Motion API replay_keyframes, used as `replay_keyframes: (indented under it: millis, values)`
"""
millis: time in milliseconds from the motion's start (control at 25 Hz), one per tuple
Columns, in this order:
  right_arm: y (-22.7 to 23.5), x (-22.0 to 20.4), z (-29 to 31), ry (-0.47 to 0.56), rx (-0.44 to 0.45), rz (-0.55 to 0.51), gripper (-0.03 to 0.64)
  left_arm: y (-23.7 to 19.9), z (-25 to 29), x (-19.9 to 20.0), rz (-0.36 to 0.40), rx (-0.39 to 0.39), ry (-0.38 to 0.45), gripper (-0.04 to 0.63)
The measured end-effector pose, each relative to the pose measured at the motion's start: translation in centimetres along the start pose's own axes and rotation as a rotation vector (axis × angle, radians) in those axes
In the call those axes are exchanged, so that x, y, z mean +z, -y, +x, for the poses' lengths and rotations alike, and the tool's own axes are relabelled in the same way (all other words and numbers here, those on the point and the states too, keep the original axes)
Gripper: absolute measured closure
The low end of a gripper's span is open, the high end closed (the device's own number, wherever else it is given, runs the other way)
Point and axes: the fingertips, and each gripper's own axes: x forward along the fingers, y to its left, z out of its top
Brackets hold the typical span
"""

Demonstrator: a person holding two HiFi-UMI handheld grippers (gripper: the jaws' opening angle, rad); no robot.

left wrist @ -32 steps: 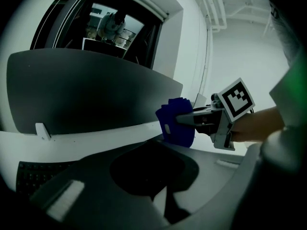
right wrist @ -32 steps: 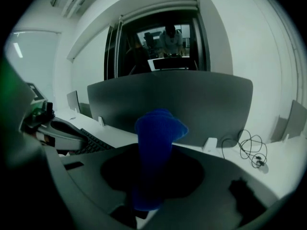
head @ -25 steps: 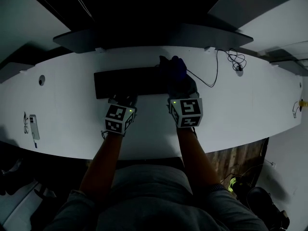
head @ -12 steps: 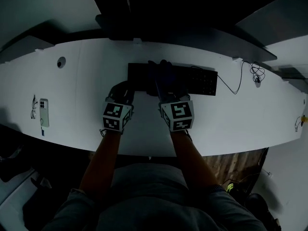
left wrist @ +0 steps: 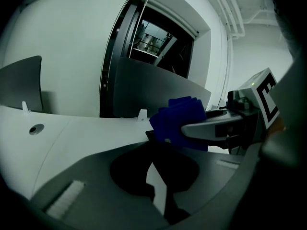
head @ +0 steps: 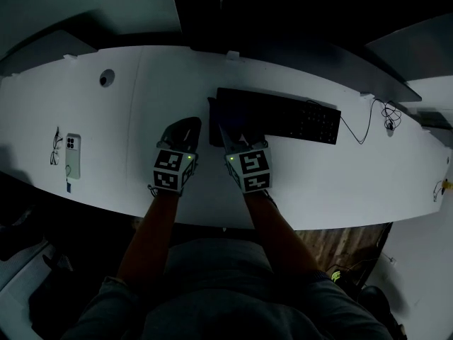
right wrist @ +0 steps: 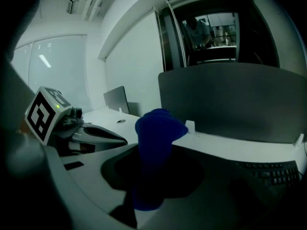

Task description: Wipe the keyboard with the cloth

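Observation:
A black keyboard (head: 290, 117) lies across the white table (head: 163, 83). My right gripper (head: 231, 134) is shut on a bunched blue cloth (head: 228, 125) that rests on the keyboard's left end. In the right gripper view the cloth (right wrist: 156, 143) stands up between the jaws, with keyboard keys (right wrist: 271, 172) to its right. My left gripper (head: 185, 127) sits on the bare table just left of the keyboard, shut and with nothing in it. From the left gripper view, the cloth (left wrist: 180, 121) and the right gripper's fingers (left wrist: 211, 128) show close by on the right.
A phone (head: 73, 156) lies at the table's left, near a round cable hole (head: 106, 78). The keyboard's cable (head: 369, 127) runs off to the right. A dark partition (right wrist: 230, 99) stands along the table's back edge. The front edge is close behind both grippers.
The right gripper has drawn the cloth leftward along the keyboard, from its right part to its left end. The left gripper now sits off the keyboard's left end.

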Motion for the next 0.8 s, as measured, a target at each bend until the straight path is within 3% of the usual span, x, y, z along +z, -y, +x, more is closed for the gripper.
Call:
replay_keyframes:
  millis: [320,800]
  values:
    - [-2.2,-2.1,2.5,-0.070,0.019,-0.007,0.494,-1.1,-0.5,-1.5,-0.014,-0.014,-0.016,0.588]
    - [-1.4,-4.1,3.9,-0.147,0.004,-0.056,0.494,-0.9,0.3,-2.6,-0.014,-0.029,-0.042,0.588]
